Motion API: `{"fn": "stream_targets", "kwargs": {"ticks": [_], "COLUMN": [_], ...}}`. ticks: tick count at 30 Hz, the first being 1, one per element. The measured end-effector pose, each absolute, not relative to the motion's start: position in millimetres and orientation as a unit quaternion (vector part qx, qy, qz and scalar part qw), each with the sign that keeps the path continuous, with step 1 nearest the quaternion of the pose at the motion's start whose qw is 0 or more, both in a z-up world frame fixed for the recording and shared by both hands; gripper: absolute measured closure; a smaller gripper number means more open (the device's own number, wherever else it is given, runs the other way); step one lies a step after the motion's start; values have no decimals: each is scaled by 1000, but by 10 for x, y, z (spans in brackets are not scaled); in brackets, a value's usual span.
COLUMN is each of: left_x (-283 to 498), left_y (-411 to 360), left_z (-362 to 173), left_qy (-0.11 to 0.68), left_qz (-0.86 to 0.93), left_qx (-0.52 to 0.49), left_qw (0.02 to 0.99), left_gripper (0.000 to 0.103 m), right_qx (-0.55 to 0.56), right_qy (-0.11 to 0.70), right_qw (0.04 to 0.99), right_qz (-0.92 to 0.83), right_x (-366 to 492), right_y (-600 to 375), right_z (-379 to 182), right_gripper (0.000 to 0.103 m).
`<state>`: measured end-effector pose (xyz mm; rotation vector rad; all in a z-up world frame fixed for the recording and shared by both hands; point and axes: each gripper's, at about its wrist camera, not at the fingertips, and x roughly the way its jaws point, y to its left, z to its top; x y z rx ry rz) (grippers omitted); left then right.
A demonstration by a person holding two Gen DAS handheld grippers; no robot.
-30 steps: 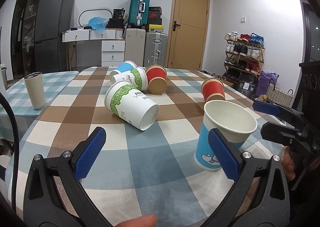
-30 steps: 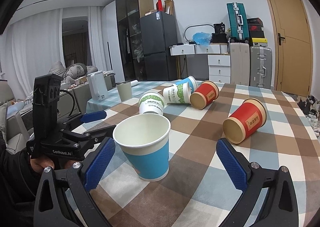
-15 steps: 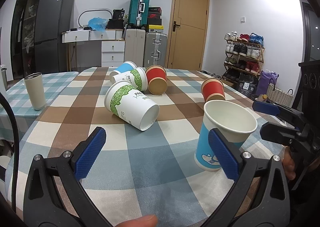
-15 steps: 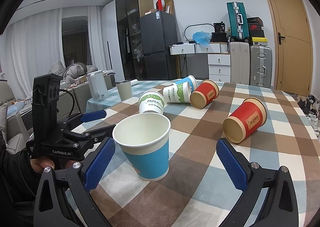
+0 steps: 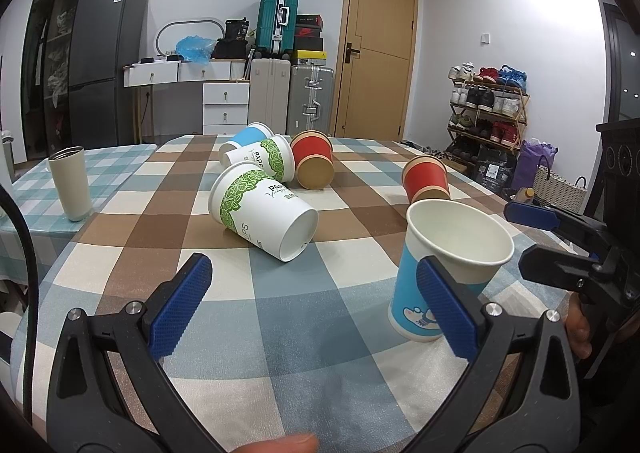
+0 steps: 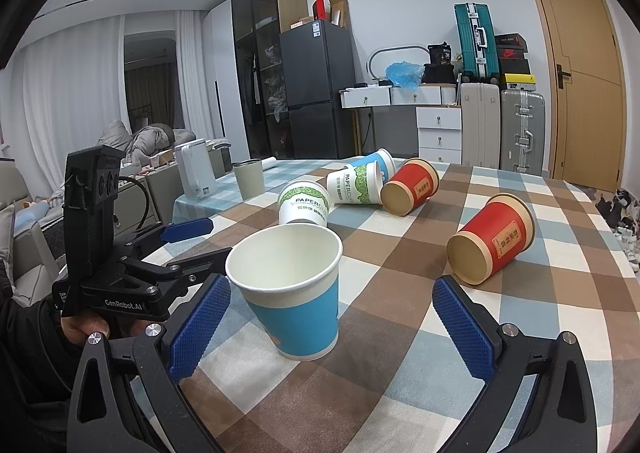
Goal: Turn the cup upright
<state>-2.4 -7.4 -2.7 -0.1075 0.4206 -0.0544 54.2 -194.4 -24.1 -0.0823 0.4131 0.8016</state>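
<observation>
A blue paper cup (image 5: 448,265) stands upright on the checked tablecloth (image 5: 280,325); it also shows in the right wrist view (image 6: 292,293). My left gripper (image 5: 316,309) is open and empty, its right pad just in front of the blue cup. My right gripper (image 6: 332,321) is open and empty, with the blue cup just beyond its left pad. A green-and-white cup (image 5: 260,219) lies on its side ahead of the left gripper. Each gripper shows in the other's view: the right one (image 5: 560,241) and the left one (image 6: 176,249).
More cups lie on their sides: a second green one (image 5: 264,163), a blue one (image 5: 244,139), two red ones (image 5: 314,165) (image 5: 426,183). A metal tumbler (image 5: 70,183) stands at the left on a second table. Suitcases, drawers, a fridge and a shoe rack line the walls.
</observation>
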Motion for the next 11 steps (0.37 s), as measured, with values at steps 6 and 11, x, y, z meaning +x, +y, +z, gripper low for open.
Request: {"fn": "stream_targets", "kwargs": {"ticks": [6,11], "left_x": [-23,-22], "left_y": [-79,-79], "left_z": [-30,-31], "left_qy": [208,208], "left_qz": [-27,-27], "left_qx": [-54,-53], "left_qw": [976,976], "left_gripper": [1,1], "right_qx": [-40,-40], "right_qy": [200,200], "right_qw": [899,899], "right_qz": [388,388], "right_x": [542,541], "right_y": [-1932,-1933], "right_z": [-245,-244], "right_gripper": [0,0]}}
